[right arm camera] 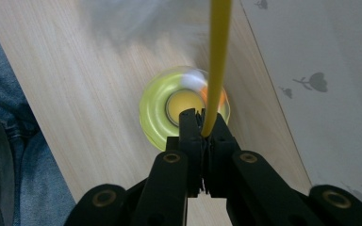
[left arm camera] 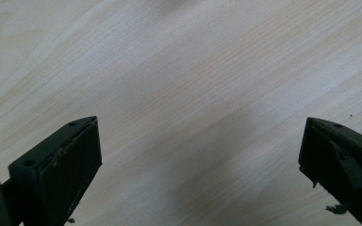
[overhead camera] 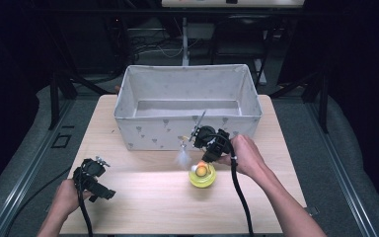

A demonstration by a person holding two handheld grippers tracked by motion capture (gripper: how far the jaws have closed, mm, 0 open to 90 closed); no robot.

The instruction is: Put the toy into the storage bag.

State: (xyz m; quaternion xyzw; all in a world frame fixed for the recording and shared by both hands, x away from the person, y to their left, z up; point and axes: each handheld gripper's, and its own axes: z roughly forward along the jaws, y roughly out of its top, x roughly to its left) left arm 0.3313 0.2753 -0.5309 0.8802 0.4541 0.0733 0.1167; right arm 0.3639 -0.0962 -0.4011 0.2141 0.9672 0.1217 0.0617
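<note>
Table (overhead camera: 143, 197) carries everything. Fabric bin (overhead camera: 187, 126) sits at the far middle of the tabletop, its front wall facing the person. Just before that wall, right of centre, a round base (overhead camera: 202, 177) rests on the wood. Right gripper (overhead camera: 203, 157) hangs directly above the base, between it and the bin wall. A thin rod (right arm camera: 217, 66) stands in its jaws. Left gripper (overhead camera: 91, 173) sits near the front-left corner, well apart from base and bin.
</note>
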